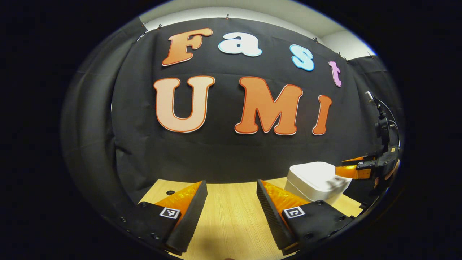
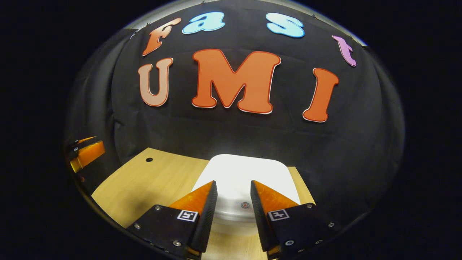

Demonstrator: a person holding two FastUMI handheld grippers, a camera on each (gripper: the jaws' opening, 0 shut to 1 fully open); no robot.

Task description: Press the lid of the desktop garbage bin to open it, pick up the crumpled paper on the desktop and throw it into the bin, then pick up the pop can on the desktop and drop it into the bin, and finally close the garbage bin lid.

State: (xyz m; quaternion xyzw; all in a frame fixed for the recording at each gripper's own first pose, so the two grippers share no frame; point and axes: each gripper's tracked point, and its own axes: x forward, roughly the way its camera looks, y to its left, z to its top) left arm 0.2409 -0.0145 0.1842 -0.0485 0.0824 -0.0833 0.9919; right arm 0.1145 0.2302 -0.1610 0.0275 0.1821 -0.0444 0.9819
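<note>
The smooth, rounded bin lid (image 2: 245, 173) is seen closed beneath the narrowly parted right gripper (image 2: 234, 191); the left gripper (image 1: 231, 191) is held wide above grained wood (image 1: 231, 216).

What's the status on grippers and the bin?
Left gripper open, over bare table. Right gripper open, poised at bin, lid down. Nothing in the way.

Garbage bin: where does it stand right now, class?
The garbage bin stands on the wooden table's far edge, by the wall, just beyond the right gripper.
</note>
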